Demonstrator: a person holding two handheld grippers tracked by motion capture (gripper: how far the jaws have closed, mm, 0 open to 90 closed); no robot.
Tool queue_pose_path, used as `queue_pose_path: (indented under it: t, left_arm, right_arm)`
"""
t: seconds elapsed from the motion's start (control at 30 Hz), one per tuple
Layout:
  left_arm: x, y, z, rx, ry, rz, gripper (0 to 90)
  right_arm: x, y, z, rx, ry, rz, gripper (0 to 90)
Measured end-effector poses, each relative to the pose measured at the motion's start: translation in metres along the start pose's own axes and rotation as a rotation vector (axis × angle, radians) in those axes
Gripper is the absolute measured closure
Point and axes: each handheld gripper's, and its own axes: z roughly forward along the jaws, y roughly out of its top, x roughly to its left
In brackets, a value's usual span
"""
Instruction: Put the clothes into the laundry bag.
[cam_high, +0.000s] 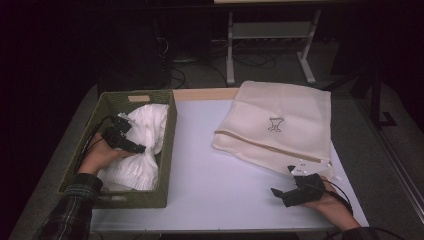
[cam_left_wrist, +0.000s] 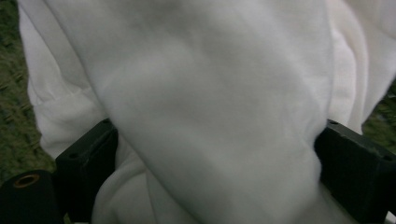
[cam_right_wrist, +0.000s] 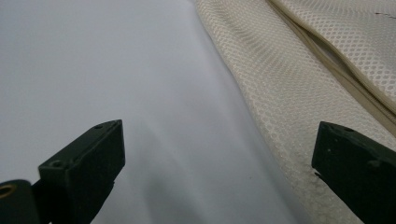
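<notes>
Black and blocky, the right gripper (cam_high: 276, 192) sits nearest, at the front right of the flat white table (cam_high: 210, 165), held in a hand that comes in from the bottom edge. In the right gripper view its two jaws stand wide apart with nothing between them; bare table surface lies under the gap, and the jaw on that view's right hangs over the edge of the cream mesh zip bag (cam_right_wrist: 299, 88). In the high view this gripper lies just beside the bag's near corner, and whether it touches the mesh I cannot tell.

Across the table to the left, the left gripper (cam_high: 142, 148) reaches down into the woven olive-green rectangular basket (cam_high: 169, 135), its hand and plaid sleeve coming over the basket's near wall. In the left gripper view its jaws are spread wide, one on each side of a thick fold of the crumpled white cloth garment (cam_left_wrist: 210, 107), which bulges up between them and presses against both. The garment lies inside the basket, heaped from its near end toward the far wall.

Farther back on the right, the mesh bag (cam_high: 280, 120) lies flat, a small dark emblem at its middle and its zip line running along the near side.
</notes>
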Motion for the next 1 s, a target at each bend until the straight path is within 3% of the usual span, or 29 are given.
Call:
queue_pose_path:
  t: [0.33, 0.47, 0.73, 1.0]
  left_arm:
    - [0.005, -0.005, 0.017, 0.001, -0.021, 0.011, 8.1]
    - [-0.004, -0.003, 0.022, 0.012, 0.023, 0.023, 7.7]
    - [-0.008, -0.003, 0.024, 0.005, 0.042, 0.041, 7.5]
    - [-0.005, -0.004, 0.023, 0.005, 0.030, 0.012, 14.2]
  right_arm:
    - [0.001, -0.001, 0.000, 0.005, 0.006, 0.000, 2.2]
    - [0.001, -0.001, 0.002, 0.008, 0.010, -0.001, 2.2]
    - [0.002, 0.000, 0.004, 0.016, 0.011, -0.007, 2.2]
    - [0.002, -0.001, 0.004, 0.017, 0.012, -0.005, 2.3]
